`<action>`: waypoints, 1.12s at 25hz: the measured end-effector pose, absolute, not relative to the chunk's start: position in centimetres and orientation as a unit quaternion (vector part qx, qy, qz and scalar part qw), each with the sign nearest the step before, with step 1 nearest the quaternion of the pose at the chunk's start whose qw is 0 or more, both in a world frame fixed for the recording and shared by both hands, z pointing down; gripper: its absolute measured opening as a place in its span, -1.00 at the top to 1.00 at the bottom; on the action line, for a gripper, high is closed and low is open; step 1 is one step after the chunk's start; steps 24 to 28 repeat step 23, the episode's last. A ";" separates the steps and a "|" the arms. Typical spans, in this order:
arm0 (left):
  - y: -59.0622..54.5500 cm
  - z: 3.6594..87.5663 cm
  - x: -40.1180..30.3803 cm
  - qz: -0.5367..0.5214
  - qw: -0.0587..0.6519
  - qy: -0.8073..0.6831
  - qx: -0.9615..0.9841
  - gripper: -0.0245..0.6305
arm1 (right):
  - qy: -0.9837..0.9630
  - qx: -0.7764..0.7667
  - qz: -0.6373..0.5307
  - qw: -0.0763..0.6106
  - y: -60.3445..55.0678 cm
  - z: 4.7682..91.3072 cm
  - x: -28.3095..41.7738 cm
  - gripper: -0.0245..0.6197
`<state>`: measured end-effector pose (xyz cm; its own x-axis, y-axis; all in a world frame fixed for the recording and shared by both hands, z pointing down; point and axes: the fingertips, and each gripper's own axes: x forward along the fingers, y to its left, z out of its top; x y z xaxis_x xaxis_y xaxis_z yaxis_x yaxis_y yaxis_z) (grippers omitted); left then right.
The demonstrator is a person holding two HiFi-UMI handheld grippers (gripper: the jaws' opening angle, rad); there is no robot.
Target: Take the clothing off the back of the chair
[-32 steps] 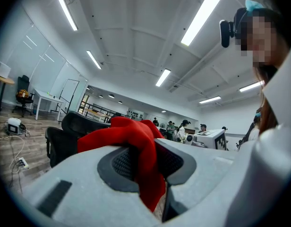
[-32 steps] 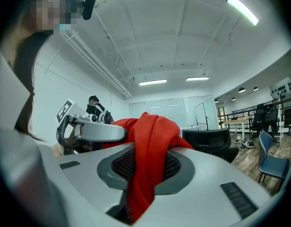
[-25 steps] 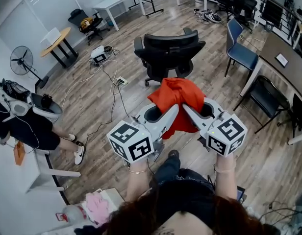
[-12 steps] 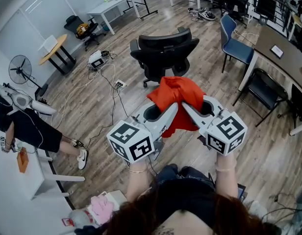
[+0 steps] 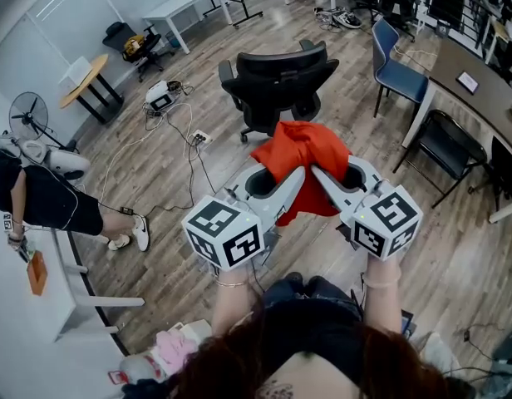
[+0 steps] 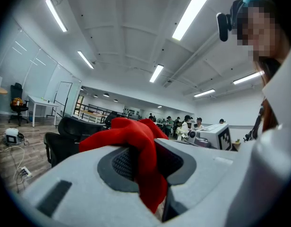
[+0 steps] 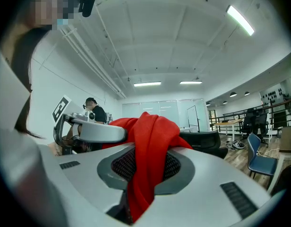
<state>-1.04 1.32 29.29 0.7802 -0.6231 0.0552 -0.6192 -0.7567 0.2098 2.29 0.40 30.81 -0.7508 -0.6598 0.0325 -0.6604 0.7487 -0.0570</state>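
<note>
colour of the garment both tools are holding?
Red, plain, no pattern. The garment shows best in the head view, pinched by the left tool and right tool.

1 garment, 2 tongs

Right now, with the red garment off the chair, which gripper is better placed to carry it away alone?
Right, narrowly. Both are shut on the red garment, clear of the black chair, but the right gripper pinches a thicker fold between its fingers. The left gripper seems to hold a thinner edge.
</note>
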 end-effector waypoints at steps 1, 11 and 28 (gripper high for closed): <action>1.3 29.3 -1.3 -0.009 0.108 -0.330 0.938 0.61 | -0.935 0.354 0.032 0.005 0.4 30.8 2.1 0.67; 1.0 29.2 -2.9 -0.009 0.109 -0.328 0.938 0.61 | -0.933 0.359 0.037 0.008 0.0 30.8 0.4 0.67; 0.1 29.4 -4.1 -0.013 0.113 -0.324 0.939 0.61 | -0.932 0.361 0.035 0.017 -0.8 30.9 -0.8 0.67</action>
